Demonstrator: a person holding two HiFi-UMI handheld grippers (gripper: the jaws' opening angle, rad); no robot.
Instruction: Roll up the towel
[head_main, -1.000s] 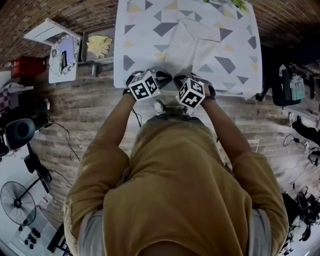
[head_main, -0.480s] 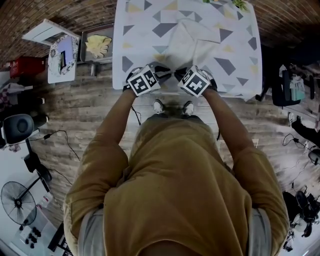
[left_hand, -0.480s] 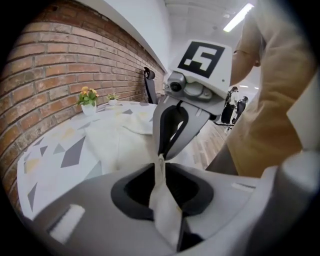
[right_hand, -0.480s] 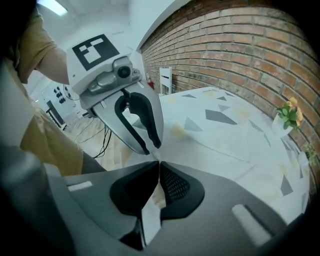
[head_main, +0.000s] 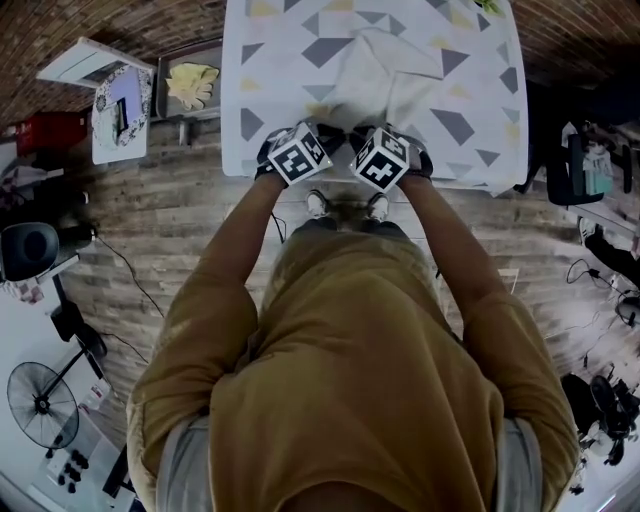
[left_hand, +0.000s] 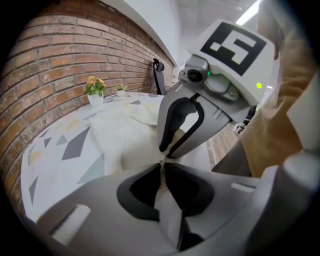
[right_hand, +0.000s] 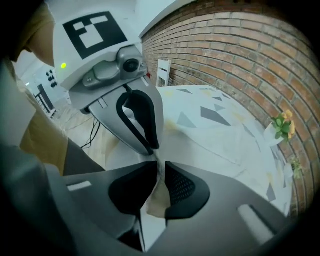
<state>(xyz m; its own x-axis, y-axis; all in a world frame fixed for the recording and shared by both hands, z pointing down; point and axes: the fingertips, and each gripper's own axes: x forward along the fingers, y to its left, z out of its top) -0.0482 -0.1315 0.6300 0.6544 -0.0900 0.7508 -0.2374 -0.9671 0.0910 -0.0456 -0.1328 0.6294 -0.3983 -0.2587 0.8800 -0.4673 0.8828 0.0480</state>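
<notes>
A white towel (head_main: 385, 80) lies crumpled on the table with the triangle-patterned cloth (head_main: 270, 60); its near end reaches the front edge. My left gripper (head_main: 322, 134) and right gripper (head_main: 362, 136) sit side by side there, tips almost touching. In the left gripper view the left gripper (left_hand: 162, 167) is shut on a fold of the towel (left_hand: 125, 135), with the right gripper's fingers (left_hand: 167, 125) just ahead. In the right gripper view the right gripper (right_hand: 159, 167) pinches a cream fold of towel (right_hand: 157, 192), the left gripper's fingers (right_hand: 147, 125) close by.
A small flower pot (left_hand: 95, 92) stands at the table's far end by the brick wall (right_hand: 240, 55). Left of the table are a tray with a yellow cloth (head_main: 195, 85) and a white board (head_main: 120, 100). A fan (head_main: 40, 405) and cables lie on the wood floor.
Both grippers have shifted forward onto the table's near edge and drawn closer together, still pinching the towel's near end.
</notes>
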